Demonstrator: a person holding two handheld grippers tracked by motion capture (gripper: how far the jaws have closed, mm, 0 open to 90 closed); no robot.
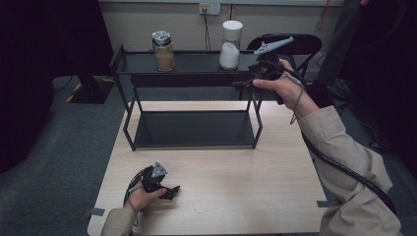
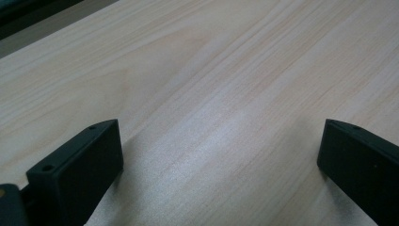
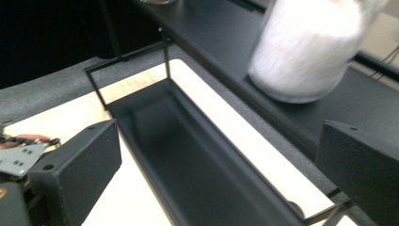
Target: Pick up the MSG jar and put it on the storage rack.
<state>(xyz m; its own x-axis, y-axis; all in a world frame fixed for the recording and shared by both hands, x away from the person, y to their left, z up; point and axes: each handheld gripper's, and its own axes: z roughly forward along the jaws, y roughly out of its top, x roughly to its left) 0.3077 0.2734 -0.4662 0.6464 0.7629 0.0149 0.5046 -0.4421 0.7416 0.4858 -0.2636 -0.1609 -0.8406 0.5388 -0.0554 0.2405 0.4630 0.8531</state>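
Glass, I judge: the white-filled jar (image 3: 310, 47) sits on the rack's top shelf (image 1: 196, 63), at one o'clock from my right gripper (image 1: 244, 84), whose jaws gape empty. Likely heavy, slick, breakable; grip mid-body. Left gripper (image 1: 173, 191) rests wide open and empty on the table (image 2: 226, 70)

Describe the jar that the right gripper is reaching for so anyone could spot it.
Find the black two-tier rack on the table. On its top shelf stand two jars; take the right one, the white-filled jar. Its neighbour, the brown-filled jar, has a silver lid.
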